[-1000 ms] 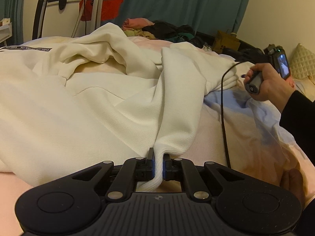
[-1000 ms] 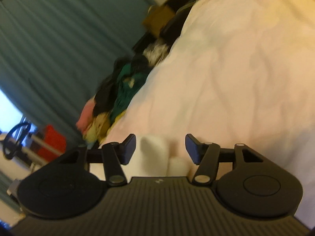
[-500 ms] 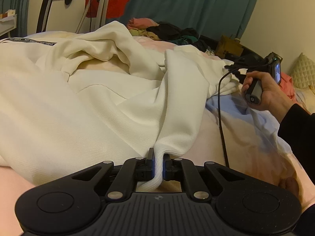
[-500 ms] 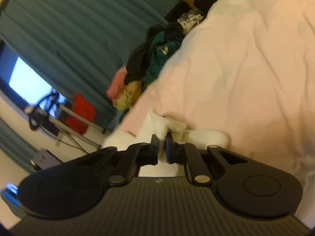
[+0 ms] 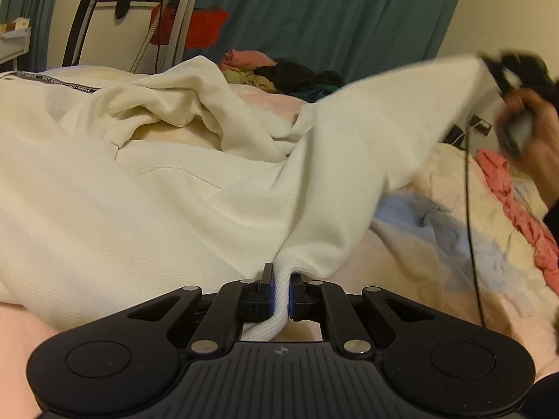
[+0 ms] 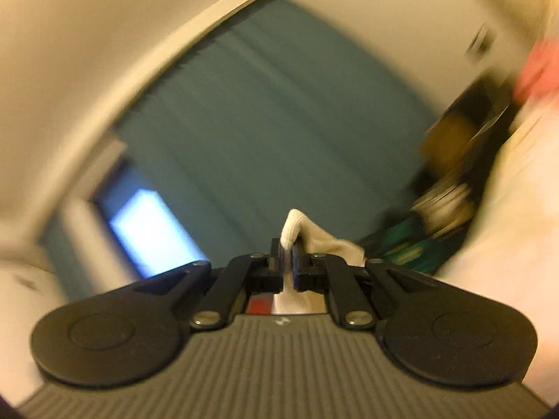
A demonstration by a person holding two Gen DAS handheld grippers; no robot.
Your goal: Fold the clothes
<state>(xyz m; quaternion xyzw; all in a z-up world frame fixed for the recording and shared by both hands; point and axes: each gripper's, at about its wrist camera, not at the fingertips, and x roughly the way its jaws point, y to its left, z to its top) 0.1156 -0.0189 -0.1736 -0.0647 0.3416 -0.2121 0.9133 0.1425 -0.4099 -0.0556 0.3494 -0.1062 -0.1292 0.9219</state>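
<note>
A cream white sweatshirt (image 5: pixel 146 188) lies spread and rumpled on the bed. My left gripper (image 5: pixel 279 291) is shut on its ribbed hem near the front edge. My right gripper (image 6: pixel 287 256) is shut on another ribbed edge of the sweatshirt (image 6: pixel 304 234) and holds it up in the air. In the left wrist view the right gripper (image 5: pixel 503 80) is at the upper right, blurred, with the white cloth stretched taut between the two grippers.
The bed (image 5: pixel 412 265) has a pink, cream and pale blue cover. A pink garment (image 5: pixel 513 192) lies at the right. A heap of dark and coloured clothes (image 5: pixel 279 76) sits at the far side before a teal curtain (image 5: pixel 332 10). A black cable (image 5: pixel 470 209) hangs down.
My right gripper has shut on the sweatshirt edge and lifted it up and to the right, pulling the cloth taut. My left gripper has kept its hold in place.
</note>
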